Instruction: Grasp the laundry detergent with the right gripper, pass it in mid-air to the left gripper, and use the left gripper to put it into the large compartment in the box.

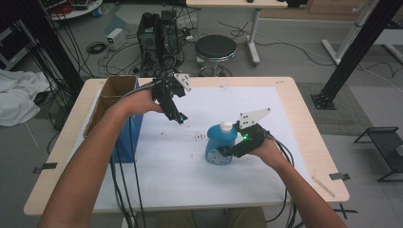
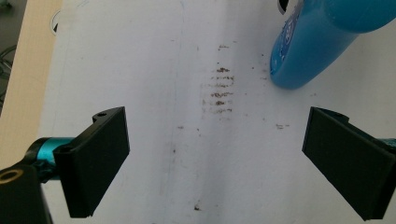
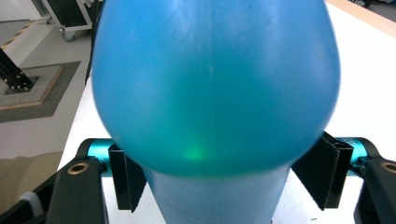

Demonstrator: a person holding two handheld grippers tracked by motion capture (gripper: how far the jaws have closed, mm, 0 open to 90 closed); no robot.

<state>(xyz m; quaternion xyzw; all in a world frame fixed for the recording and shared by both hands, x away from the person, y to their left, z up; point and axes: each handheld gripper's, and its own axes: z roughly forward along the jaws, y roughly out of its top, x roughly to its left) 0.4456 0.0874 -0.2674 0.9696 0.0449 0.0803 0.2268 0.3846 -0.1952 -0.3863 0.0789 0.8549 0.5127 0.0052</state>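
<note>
Now right tool (image 1: 224, 153) clamps blue white-capped bottle (image 1: 220, 145) — left tool (image 1: 180, 118) spread wide.

A lab or workshop is showing here: black aluminium frame posts (image 1: 354, 45) are standing on a grey floor, loose cables (image 1: 97, 47) are trailing around a computer tower (image 1: 157, 35), a round black stool (image 1: 215, 48) is waiting behind the pale wooden counter (image 1: 304, 118), and white paper sheeting (image 1: 190, 161) is covering it.

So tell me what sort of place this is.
Most likely a robotics lab or workshop: computer towers with cables strewn over the floor, black metal framing, and a wooden table set up as a test bench.
</note>
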